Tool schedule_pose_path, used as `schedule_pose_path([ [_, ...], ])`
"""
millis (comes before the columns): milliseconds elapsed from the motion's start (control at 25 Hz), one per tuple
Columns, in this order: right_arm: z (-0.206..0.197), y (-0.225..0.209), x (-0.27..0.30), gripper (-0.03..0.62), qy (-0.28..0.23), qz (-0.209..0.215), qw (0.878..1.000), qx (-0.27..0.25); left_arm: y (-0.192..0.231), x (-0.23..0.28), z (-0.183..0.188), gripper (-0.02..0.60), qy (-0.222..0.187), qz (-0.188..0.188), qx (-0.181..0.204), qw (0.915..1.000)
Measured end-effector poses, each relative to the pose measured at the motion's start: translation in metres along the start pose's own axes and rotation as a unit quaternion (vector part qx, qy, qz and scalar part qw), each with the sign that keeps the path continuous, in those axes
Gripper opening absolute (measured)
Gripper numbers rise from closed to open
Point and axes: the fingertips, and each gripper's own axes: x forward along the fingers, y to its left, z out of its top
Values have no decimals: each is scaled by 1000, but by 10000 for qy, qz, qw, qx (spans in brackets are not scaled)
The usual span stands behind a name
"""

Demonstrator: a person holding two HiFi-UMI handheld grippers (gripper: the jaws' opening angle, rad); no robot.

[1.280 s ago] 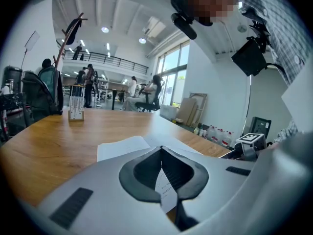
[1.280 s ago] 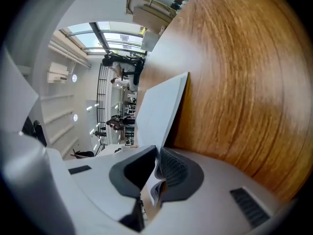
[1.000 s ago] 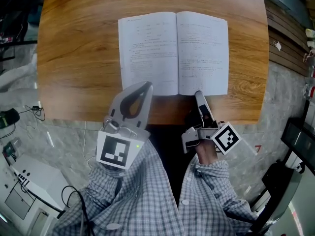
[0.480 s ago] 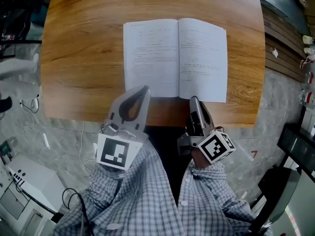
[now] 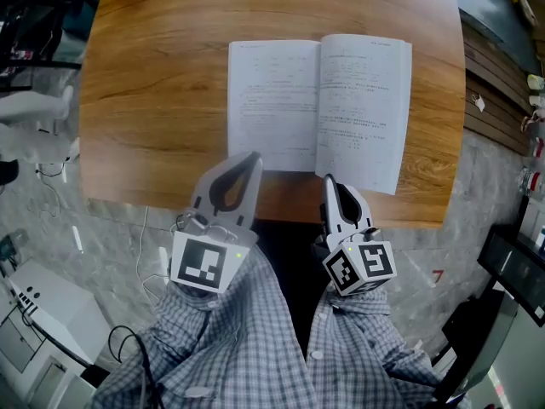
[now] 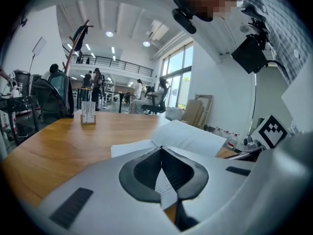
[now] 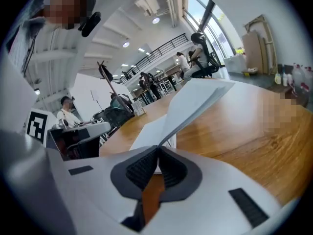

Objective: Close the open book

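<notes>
The wooden table (image 5: 153,100) carries the book (image 5: 274,100), open at its middle. The book's right page (image 5: 364,100) tilts up off the wood, so closing seems barely begun. The left gripper (image 5: 253,156) sits pinched together and empty over the left page's near edge. The right gripper (image 5: 329,180) is clamped on the right page's near edge by the spine.

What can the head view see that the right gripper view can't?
Only the head view: the person's checked sleeves, the grey floor and the marker cube on the right gripper. Only the right gripper view: people far across the room, ceiling lights, and the right-hand page raised off the table. Both: the open book, the wooden table and the right gripper's jaws, shut on the book's near edge.
</notes>
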Motion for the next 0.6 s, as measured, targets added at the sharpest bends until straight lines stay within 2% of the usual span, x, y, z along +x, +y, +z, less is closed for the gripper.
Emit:
schedule_pose_path([
  [200, -6, 21, 8, 26, 243, 26, 9983, -522, 14, -8, 2, 9, -29, 75, -33, 10000],
  [400, -15, 33, 19, 26, 411, 124, 9973, -601, 28, -17, 5, 9, -72, 268, -114, 9996],
  [600, -31, 45, 36, 26, 832, 177, 9893, -1183, 39, -28, -1, 9, -3, 411, -49, 9991],
])
